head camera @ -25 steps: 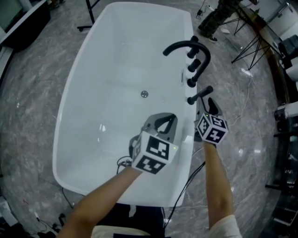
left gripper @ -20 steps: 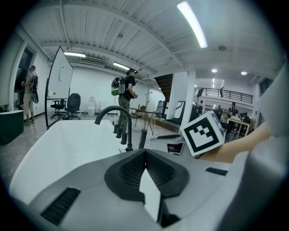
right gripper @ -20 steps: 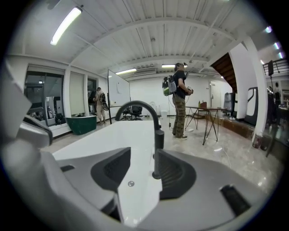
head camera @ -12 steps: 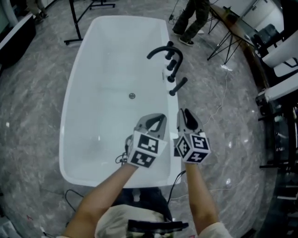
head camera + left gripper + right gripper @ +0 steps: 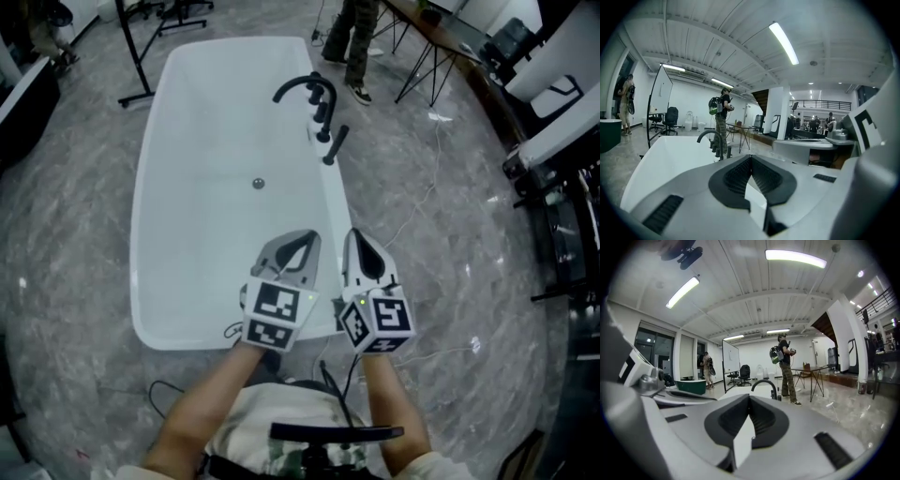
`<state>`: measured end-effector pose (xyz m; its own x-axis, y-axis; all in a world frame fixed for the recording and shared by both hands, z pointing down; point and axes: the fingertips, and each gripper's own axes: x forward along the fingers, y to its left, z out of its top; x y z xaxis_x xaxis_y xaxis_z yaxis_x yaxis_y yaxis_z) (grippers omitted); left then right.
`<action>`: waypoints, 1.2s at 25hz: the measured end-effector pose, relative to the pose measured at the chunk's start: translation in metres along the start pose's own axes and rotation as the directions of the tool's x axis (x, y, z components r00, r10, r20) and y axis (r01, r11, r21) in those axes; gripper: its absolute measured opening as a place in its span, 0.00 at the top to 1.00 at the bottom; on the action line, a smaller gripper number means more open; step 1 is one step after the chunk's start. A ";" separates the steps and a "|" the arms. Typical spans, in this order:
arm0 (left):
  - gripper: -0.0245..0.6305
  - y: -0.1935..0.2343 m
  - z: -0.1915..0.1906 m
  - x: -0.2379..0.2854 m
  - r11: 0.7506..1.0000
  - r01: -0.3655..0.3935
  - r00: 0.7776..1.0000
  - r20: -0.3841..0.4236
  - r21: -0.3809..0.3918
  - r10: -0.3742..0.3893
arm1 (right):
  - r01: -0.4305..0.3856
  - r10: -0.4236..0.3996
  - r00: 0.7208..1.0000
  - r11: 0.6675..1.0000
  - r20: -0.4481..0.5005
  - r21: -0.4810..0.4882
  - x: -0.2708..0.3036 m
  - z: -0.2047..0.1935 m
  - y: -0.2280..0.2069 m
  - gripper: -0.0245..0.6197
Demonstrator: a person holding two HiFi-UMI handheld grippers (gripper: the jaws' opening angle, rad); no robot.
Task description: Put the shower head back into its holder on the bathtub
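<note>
Bathtub (image 5: 187, 216): white, glossy, long, round-cornered, on grey marbled floor (image 5: 66, 234). A slim dark shower head (image 5: 335, 145) leans on its right rim beside the curved black faucet (image 5: 298, 86). Over the tub's near end, the left gripper (image 5: 307, 236) and right gripper (image 5: 355, 234) hold 2 ribbed jaw pairs pressed together, empty.

No word, number or brand can be read anywhere. The left marker cube (image 5: 277, 315) on the left gripper (image 5: 305, 239) and the right marker cube (image 5: 379, 322) on the right gripper (image 5: 354, 239) bear only black-and-white square patterns. Any writing on the distant whiteboard (image 5: 730, 357) is too small to make out.
</note>
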<state>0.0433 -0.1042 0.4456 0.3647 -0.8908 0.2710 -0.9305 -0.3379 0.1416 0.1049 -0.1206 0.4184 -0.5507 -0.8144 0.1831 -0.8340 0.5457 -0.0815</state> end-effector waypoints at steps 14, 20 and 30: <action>0.94 -0.129 -0.022 -0.107 0.999 0.014 1.000 0.011 0.041 -0.014 | -0.021 0.021 0.997 1.000 0.078 -0.006 -0.173 0.002 0.032 0.95; 0.94 -0.114 -0.036 -0.086 0.998 0.052 0.999 0.003 0.035 -0.052 | 0.004 -0.002 0.996 1.000 0.087 -0.028 -0.151 -0.010 0.025 0.95; 0.94 -0.118 -0.045 -0.107 0.995 0.071 0.997 -0.015 0.074 -0.070 | 0.009 -0.008 0.998 1.000 0.067 -0.007 -0.167 -0.030 0.044 0.95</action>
<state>0.1153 0.0442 0.4425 0.4291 -0.8606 0.2745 -0.9025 -0.4213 0.0897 0.1607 0.0453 0.4139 -0.5449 -0.8302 0.1177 -0.8385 0.5400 -0.0726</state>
